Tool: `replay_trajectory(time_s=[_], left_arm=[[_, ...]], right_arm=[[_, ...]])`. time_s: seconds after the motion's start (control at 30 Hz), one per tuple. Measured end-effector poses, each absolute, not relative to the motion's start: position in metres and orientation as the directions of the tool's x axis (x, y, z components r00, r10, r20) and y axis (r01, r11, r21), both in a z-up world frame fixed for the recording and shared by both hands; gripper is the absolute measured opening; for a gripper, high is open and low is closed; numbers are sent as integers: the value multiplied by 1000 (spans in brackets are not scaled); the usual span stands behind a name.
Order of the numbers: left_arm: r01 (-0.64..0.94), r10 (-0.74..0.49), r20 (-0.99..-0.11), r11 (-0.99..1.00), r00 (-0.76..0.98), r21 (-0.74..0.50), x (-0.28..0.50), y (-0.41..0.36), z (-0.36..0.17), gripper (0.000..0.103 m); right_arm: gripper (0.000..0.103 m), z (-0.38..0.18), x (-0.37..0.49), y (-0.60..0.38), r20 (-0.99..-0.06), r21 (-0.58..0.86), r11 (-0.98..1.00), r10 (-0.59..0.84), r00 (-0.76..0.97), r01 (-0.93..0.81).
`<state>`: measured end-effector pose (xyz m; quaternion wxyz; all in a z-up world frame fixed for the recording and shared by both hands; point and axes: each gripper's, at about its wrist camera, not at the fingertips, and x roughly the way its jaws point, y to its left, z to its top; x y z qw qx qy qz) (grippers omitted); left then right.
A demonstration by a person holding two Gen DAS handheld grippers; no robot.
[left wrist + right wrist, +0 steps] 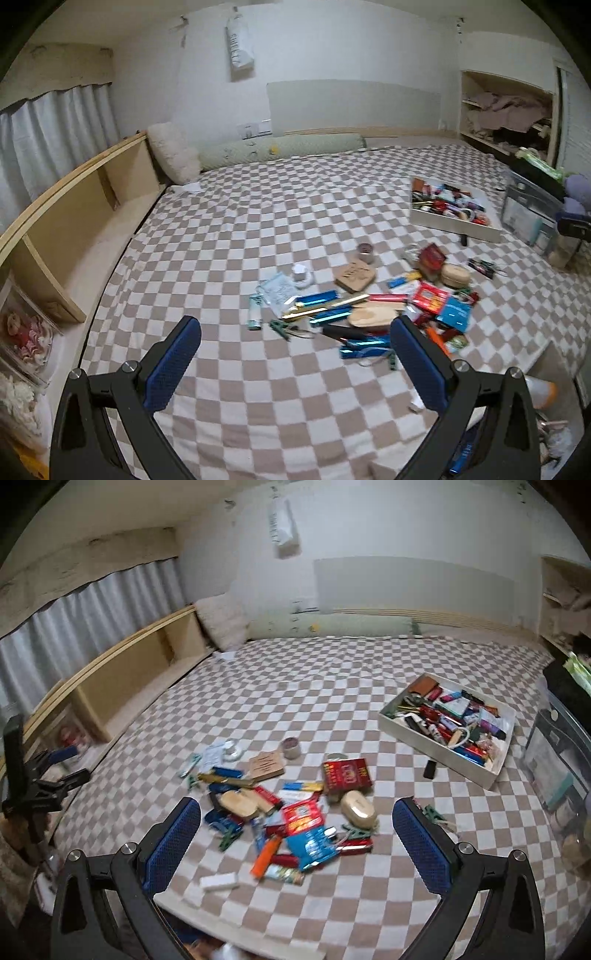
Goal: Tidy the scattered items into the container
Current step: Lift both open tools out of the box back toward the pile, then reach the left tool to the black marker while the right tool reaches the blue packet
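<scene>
Both grippers hover over a bed (295,664) with a checkered blanket, nothing held. Left gripper (295,354) jaws spread wide, empty. Right gripper (297,834) jaws spread wide too, empty. Scattered pile of small items (291,808) lies mid-bed, in front of both: orange lighter (266,856), red box (347,773), tan oval case (358,808), brown card (266,766), tape roll (290,746), white stick (219,881) near the bed edge. White tray (436,751), already crowded with items, sits far right of the pile, apart from it. Small black item (429,770) just beside the tray's near wall.
</scene>
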<state>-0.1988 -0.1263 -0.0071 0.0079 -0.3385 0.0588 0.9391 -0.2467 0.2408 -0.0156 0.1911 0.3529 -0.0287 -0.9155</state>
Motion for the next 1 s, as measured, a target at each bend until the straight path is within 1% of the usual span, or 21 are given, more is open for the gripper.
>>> replay_trajectory(time_s=[0.1,0.17,0.3,0.37,0.5,0.63,0.73,0.87,1.0], left_arm=[[-31,-47,-633,-993,-773,112,-214,-141,-19,103],[-25,-47,-647,-994,-761,102,-226,-149,-30,103],[-36,23,-706,-999,-708,4,-251,-159,-54,103],[-44,45,-734,-999,-677,-20,-263,-157,-66,103],[-102,75,-788,-995,-611,-15,-282,-140,-94,103],[-177,116,-826,-984,-551,-21,-296,-115,-119,103],[-221,133,-847,-975,-516,-18,-306,-99,-135,103],[-274,122,-857,-961,-500,23,-319,-80,-149,103],[-321,166,-866,-947,-471,-7,-334,-67,-164,102]], right_arm=[[103,-32,-264,242,-656,162,-939,-331,-678,302],[103,-43,-275,242,-670,155,-945,-314,-672,287],[103,-69,-297,245,-702,181,-949,-309,-642,258],[103,-82,-305,244,-721,171,-955,-290,-630,244],[103,-106,-320,243,-761,186,-950,-302,-574,253],[103,-124,-327,242,-787,164,-953,-282,-549,256],[103,-136,-333,243,-801,150,-956,-266,-537,250],[103,-150,-335,246,-812,148,-960,-256,-525,239],[103,-163,-336,248,-825,149,-960,-253,-506,237]])
